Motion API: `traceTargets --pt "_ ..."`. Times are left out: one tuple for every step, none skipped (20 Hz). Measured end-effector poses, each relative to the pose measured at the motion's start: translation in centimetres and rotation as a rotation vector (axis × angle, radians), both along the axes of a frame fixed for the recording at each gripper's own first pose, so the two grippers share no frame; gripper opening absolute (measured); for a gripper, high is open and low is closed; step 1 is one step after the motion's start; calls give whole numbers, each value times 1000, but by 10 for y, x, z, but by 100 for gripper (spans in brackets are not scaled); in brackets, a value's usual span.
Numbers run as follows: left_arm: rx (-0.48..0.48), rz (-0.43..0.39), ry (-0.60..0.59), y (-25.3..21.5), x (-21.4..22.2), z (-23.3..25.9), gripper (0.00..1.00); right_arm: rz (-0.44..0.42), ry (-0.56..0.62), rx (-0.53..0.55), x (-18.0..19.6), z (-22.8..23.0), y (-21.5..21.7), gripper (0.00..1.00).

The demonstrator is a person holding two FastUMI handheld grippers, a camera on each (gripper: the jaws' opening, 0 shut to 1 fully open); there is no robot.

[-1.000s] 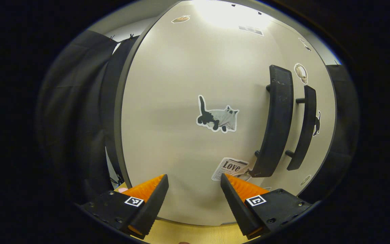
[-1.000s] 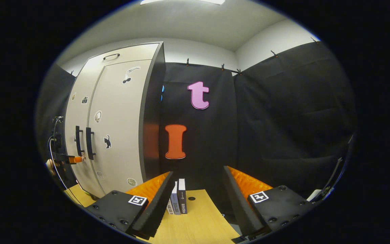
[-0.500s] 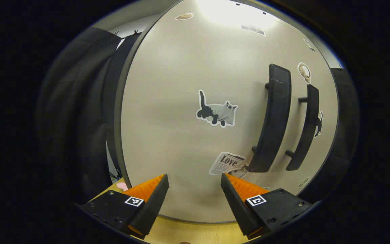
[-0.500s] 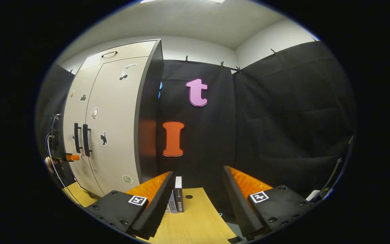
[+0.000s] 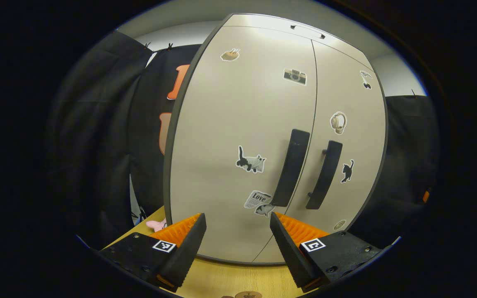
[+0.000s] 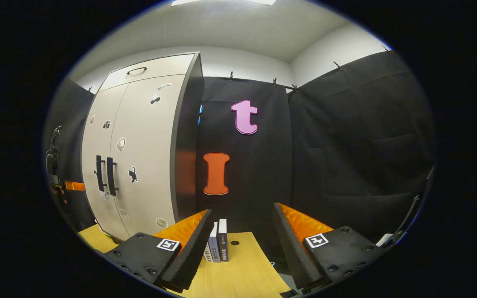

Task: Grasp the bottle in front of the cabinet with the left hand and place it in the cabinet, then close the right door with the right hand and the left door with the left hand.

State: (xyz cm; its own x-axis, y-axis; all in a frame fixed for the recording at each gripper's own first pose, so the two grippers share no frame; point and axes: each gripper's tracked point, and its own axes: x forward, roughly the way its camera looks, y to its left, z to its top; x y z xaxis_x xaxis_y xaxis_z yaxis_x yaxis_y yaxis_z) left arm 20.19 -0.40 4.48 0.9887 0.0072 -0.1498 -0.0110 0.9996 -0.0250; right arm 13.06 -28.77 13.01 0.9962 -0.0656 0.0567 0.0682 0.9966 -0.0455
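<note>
I judge both flat beige cabinet doors (image 5: 242, 136) shut, directly ahead of my released, empty left gripper (image 5: 237, 244); the bottle is presumably inside. I retreat straight, clear of the 2 black bar handles (image 5: 290, 167). The right gripper (image 6: 242, 244) is released too.

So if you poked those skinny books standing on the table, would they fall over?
Probably yes. The books stand upright on their narrow ends on the wooden table, with nothing seen propping their right side, so a sideways poke could tip them. They look thin and stiff, likely light. Leaning together, they would probably topple as a row.
</note>
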Motion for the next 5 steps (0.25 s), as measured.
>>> traceTargets --pt "0 -1 -14 1 -8 10 95 11 1 -1 0 1 5 94" --pt "5 3 -23 3 -18 19 95 23 2 -3 2 0 11 94" --pt "16 9 -35 6 -27 30 94 36 2 -2 3 1 17 94" --pt "27 16 -49 8 -36 39 94 51 2 1 4 2 24 94" --pt "38 21 -64 11 -45 49 94 67 2 5 6 2 30 94"
